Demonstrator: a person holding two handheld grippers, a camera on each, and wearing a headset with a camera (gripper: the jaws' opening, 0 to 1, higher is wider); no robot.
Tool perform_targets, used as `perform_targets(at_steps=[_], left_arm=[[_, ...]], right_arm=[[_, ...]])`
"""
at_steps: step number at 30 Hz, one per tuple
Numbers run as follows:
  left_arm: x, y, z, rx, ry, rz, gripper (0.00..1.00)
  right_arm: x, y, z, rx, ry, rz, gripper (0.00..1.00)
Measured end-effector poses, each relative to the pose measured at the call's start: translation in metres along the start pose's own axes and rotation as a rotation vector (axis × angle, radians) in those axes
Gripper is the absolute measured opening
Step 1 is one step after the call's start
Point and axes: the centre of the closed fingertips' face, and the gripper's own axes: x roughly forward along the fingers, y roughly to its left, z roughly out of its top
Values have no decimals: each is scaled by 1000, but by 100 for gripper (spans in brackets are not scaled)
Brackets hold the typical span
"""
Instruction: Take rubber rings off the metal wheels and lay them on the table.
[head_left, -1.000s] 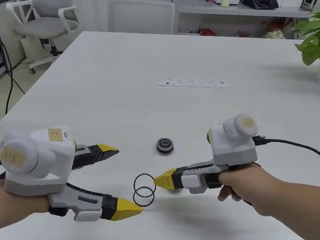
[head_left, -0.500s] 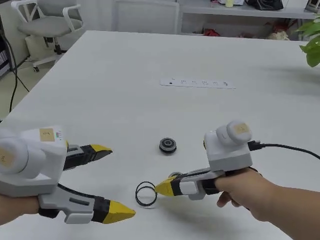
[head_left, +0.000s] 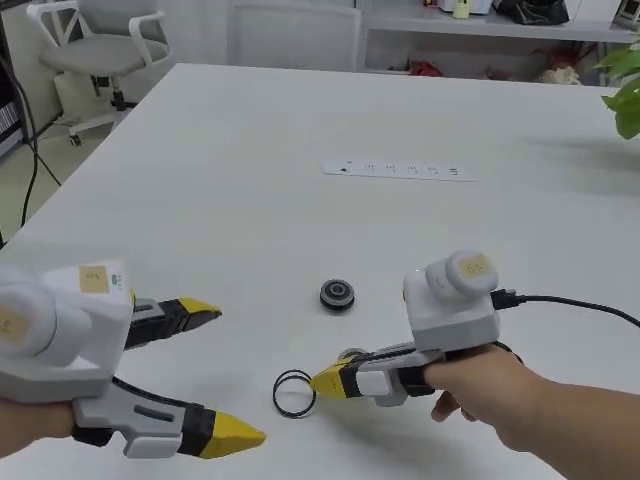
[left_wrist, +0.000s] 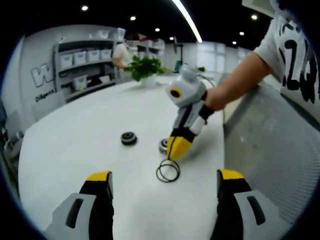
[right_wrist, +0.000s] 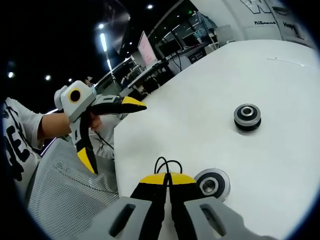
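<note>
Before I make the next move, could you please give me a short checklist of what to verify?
1. Rings lying on the table: ok.
2. Right gripper clear of the rings: cannot tell; jaws shut, tips at their edge.
3. Left gripper open: ok.
4. Near wheel stripped: ok, it looks bare.
5. Far wheel stripped: not ok, a black band is on it.

White table (head_left: 300, 130), office chair (head_left: 98, 48), shelves (head_left: 480, 22) behind
</note>
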Motion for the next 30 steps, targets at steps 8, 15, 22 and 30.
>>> perform_targets(at_steps=[8, 15, 22, 30], left_arm=[[1, 0, 0, 3, 3, -3, 87], [0, 1, -3, 0, 10, 1, 86], [-1, 3, 1, -4, 6, 4, 86], [2, 11, 12, -1, -10, 7, 85]], right_arm=[[1, 0, 1, -41, -3, -18, 3], [1, 0, 4, -76, -11, -27, 7], [-4, 1, 13, -102, -32, -28, 11], [-15, -3, 28, -130, -76, -50, 15]])
